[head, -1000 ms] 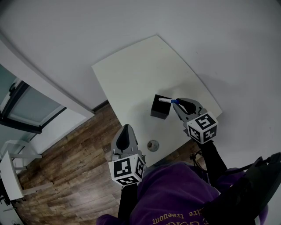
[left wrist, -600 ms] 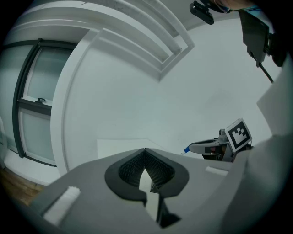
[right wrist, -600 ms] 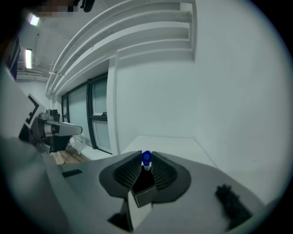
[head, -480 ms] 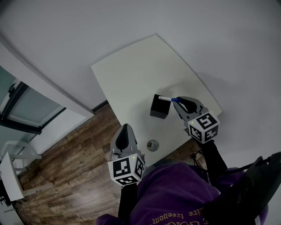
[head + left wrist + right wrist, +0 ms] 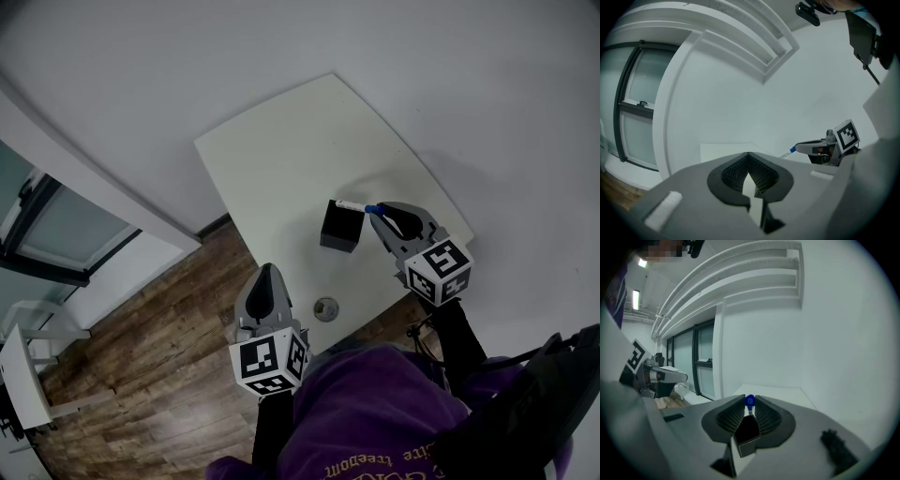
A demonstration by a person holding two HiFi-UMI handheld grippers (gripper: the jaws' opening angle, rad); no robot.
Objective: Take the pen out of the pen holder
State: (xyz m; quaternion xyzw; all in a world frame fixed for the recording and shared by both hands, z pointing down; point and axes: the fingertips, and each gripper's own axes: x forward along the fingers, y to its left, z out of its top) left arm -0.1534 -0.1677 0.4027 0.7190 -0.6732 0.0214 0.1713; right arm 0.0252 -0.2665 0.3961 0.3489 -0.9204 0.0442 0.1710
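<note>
A black square pen holder (image 5: 338, 229) stands on the white table (image 5: 281, 150) near its front right corner. My right gripper (image 5: 379, 215) is shut on the blue end of a white pen (image 5: 353, 206), whose white end reaches over the holder's far rim. In the right gripper view the pen's blue end (image 5: 749, 401) sits pinched between the pads, with the holder (image 5: 748, 430) dark below. My left gripper (image 5: 269, 273) hangs off the table's front edge, its jaws together with nothing between them. The left gripper (image 5: 748, 155) view shows the right gripper (image 5: 796, 149) and the pen (image 5: 786, 153).
A round cable hole (image 5: 325, 309) sits in the table near its front edge. Wooden floor (image 5: 141, 366) lies to the left, with a window (image 5: 56, 225) and a small white table (image 5: 23, 375) beyond. The wall runs behind the table.
The right gripper has shifted the pen slightly farther back over the holder. The left gripper has stayed put.
</note>
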